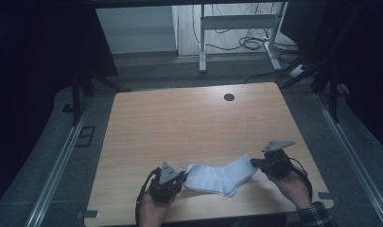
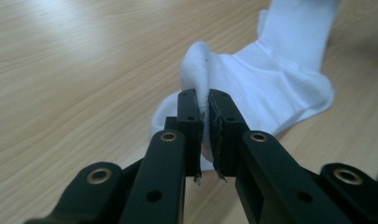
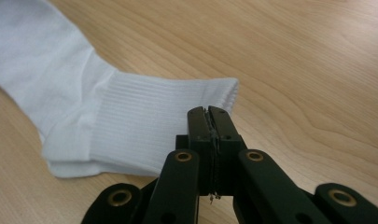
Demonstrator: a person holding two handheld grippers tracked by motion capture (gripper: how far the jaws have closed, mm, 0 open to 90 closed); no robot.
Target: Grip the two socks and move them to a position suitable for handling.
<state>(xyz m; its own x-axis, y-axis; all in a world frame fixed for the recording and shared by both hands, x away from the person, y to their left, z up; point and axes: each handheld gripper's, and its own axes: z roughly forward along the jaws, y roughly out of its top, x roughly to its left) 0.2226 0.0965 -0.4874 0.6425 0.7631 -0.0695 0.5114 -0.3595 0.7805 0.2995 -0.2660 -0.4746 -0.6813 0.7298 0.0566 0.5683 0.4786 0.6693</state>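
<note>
- Gripping a white sock [image 1: 222, 176] at both ends, the person works at the near edge of the wooden surface [image 1: 189, 123].
- Left tongs [image 2: 208, 95] are pinched shut on a raised fold of the toe end; the cloth stands up in a ridge between the pads, while the rest of the foot lies on the wood beyond.
- Right tongs [image 3: 208, 112] are clamped shut on the ribbed cuff, close to its open edge, with barely a gap between the jaws.
- From above, the sock's long axis runs left to right and slightly away, from the toe at the left tongs [image 1: 182, 176] to the cuff at the right tongs [image 1: 254, 163], with the heel bulging toward the near side.
- Each hand is nearest its own end, so the sock spans the gap between them; neither needs to cross over.
- The left hand [image 1: 153, 208] comes in from the near edge, pointing right and away; the right hand [image 1: 288, 182] is angled in from the right, pointing left.
- Judging by the paired grip, the next move is likely a lift or a fold, which depends on both ends travelling together along that axis.
</note>
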